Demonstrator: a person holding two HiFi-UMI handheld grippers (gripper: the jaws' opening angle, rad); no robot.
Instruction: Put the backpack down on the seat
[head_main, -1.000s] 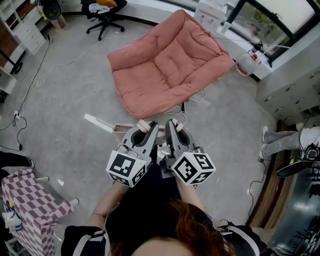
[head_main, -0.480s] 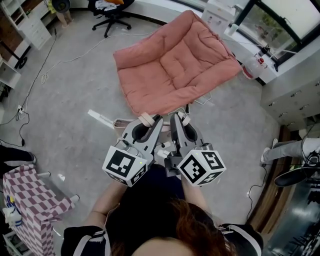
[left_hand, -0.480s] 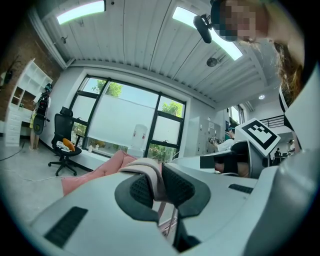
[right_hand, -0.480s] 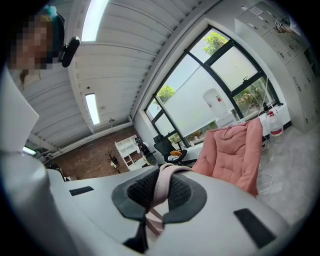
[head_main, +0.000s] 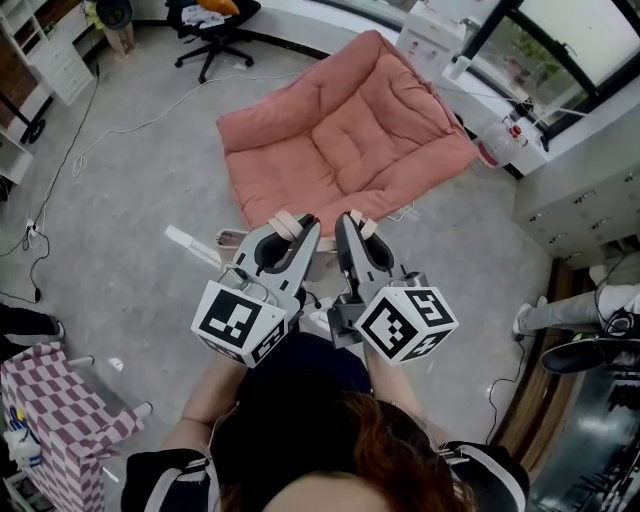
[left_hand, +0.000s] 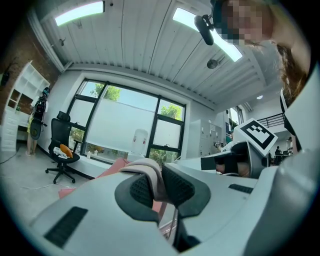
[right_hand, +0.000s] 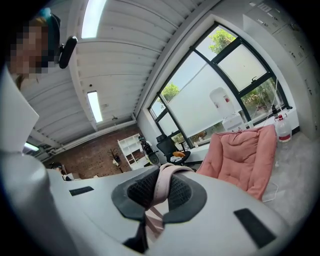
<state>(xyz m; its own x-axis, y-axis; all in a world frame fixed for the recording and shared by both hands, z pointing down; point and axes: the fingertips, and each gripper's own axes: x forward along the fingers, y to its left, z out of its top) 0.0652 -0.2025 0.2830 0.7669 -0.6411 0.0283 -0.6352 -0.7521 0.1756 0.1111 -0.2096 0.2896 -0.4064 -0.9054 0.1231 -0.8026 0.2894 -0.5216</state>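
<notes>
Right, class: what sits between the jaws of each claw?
Backpack straps: the left claw pinches one strap, the right claw the other strap, seen in each gripper view.

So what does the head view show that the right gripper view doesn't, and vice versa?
Only the head view: the left gripper and right gripper side by side, and the checked cloth. Only the right gripper view: the ceiling light, the brick wall, and its pads pressed on the strap from close up. Both: the seat, the office chair and the strap itself.
</notes>
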